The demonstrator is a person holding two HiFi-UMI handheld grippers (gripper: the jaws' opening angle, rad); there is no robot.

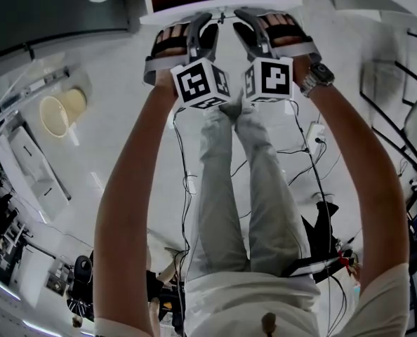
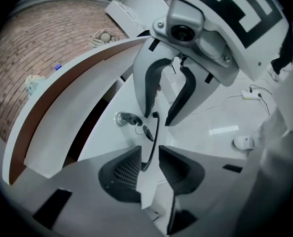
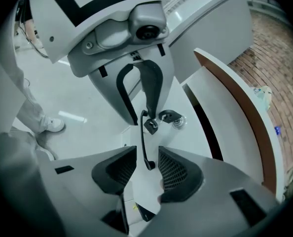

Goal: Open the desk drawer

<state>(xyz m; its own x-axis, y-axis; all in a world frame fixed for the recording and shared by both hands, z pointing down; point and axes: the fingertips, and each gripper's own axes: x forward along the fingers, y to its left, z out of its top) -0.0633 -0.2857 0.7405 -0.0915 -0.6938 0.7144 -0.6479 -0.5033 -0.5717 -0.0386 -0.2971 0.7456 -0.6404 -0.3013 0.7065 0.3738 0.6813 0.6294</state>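
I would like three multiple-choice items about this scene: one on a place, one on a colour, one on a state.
1. Where is the lock?
A. On the drawer front, beside the handle.
B. On the floor.
C. On top of the desk.

2. What colour is the handle?
A. Brown.
B. Black.
C. Red.

3. How do the jaws of the right gripper stand?
A. Shut on a key.
B. Shut with nothing between them.
C. Apart, with the handle between them.

Answers:
1 A: the left gripper view shows the lock set in the white drawer front, next to the handle.
2 B: both gripper views show the handle as a thin black bar.
3 C: the right gripper view shows a gap on each side of the handle.
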